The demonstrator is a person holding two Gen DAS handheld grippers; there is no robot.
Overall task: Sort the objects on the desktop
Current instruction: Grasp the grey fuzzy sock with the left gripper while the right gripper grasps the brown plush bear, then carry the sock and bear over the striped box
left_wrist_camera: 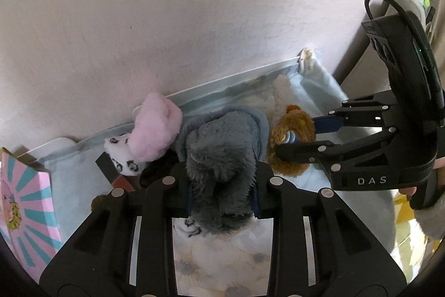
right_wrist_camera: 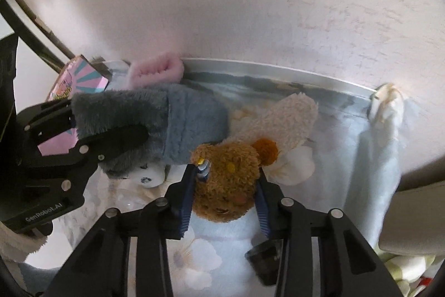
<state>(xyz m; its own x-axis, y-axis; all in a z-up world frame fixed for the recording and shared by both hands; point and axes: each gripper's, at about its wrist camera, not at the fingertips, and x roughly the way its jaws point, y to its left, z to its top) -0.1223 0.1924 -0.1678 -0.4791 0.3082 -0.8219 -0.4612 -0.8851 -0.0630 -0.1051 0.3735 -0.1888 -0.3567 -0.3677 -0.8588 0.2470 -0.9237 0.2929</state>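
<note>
Grey fluffy slipper (left_wrist_camera: pixel 219 171) clamped by left gripper (left_wrist_camera: pixel 222 202); right gripper (right_wrist_camera: pixel 225 196) clamps half-hidden brown plush bear (right_wrist_camera: pixel 225 183).

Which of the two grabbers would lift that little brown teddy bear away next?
The right gripper: its pads already squeeze the brown teddy bear from both sides. The left gripper is busy, clamped on the grey fluffy slipper.

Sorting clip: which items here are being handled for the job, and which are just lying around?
In hand:
grey plush, in left hand-held gripper
brown bear, in right hand-held gripper

Lying about:
pink plush
cream plush
striped box
blue blanket
</note>
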